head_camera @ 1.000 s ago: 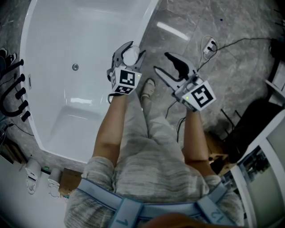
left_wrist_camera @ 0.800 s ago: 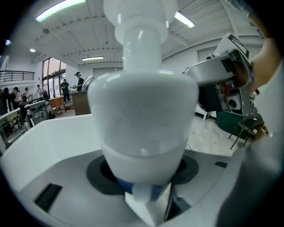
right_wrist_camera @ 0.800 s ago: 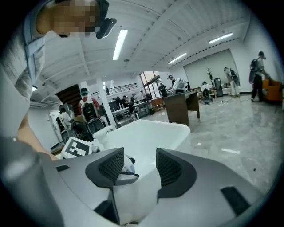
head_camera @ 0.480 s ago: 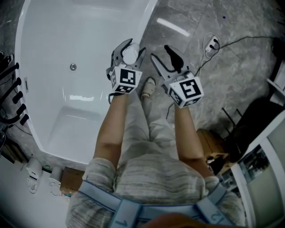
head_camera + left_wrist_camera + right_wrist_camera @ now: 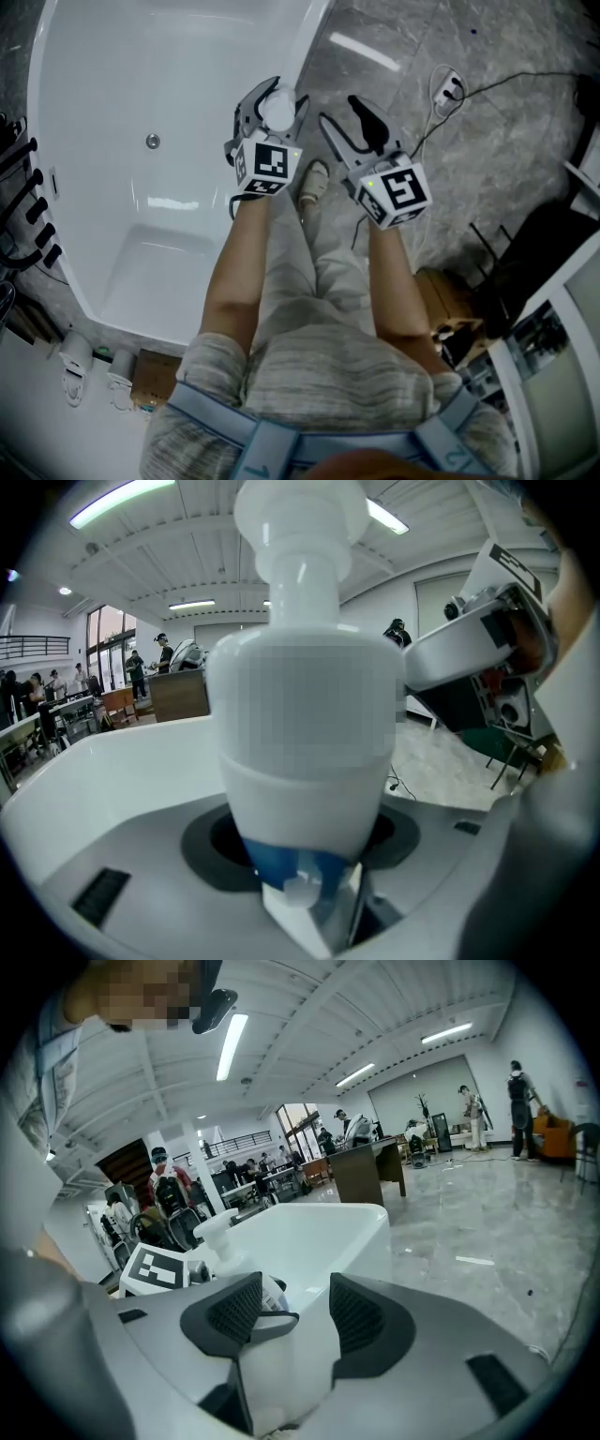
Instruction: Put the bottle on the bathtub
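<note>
The left tongs (image 5: 272,101) clamp the white pump bottle (image 5: 305,724) upright (pump head up) at the bathtub (image 5: 307,54) right rim. The right tongs (image 5: 337,112) gape empty just right, over the floor (image 5: 506,150).

The right gripper (image 5: 296,1305) has its jaws apart, with nothing between the ribbed dark pads (image 5: 234,1309). Past them lies the white bathtub (image 5: 323,1227), its rim running off towards the back. At the left, a cube with a square marker (image 5: 155,1269) sits just beside a white pump bottle (image 5: 220,1235), whose lower part is hidden behind the left pad. A glossy grey floor (image 5: 469,1232) stretches to the right. People (image 5: 518,1101) stand far off under long ceiling lights (image 5: 230,1044).
</note>
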The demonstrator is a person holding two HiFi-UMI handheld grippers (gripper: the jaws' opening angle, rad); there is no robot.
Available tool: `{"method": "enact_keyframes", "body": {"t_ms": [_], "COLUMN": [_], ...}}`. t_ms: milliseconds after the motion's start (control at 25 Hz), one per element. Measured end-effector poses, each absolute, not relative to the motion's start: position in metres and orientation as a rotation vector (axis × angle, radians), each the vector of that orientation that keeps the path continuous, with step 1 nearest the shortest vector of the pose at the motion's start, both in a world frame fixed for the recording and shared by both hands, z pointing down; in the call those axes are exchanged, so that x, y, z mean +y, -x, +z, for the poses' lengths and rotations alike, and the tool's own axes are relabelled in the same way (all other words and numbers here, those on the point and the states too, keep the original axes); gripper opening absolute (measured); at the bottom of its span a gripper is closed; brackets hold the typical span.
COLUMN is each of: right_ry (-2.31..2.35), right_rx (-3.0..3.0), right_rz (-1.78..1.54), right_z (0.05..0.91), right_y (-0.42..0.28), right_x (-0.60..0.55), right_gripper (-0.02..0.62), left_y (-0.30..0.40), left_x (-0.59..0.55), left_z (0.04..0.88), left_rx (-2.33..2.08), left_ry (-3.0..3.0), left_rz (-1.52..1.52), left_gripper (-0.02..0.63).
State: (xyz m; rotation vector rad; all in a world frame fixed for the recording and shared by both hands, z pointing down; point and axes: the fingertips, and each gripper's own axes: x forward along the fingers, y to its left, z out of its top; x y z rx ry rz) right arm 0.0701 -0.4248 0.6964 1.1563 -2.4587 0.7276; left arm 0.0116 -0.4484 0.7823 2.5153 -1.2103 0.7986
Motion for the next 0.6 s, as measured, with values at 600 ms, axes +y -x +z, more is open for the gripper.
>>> {"method": "enact_keyframes", "body": {"t_ms": [600], "right_ry": [-1.157], "right_rx": [-2.454], "right_rz": [0.743], "right_z": [0.6994], "right_y": [-0.0706], "right_x": [-0.4249], "right_gripper": [0.222], "left_y": [-0.0135], "left_x": [-0.4497], "left_z": [0.7840], "left_rx": [-1.185], "left_ry": [-2.495], "left_rz": [0.725], "left_gripper": [0.242]}}
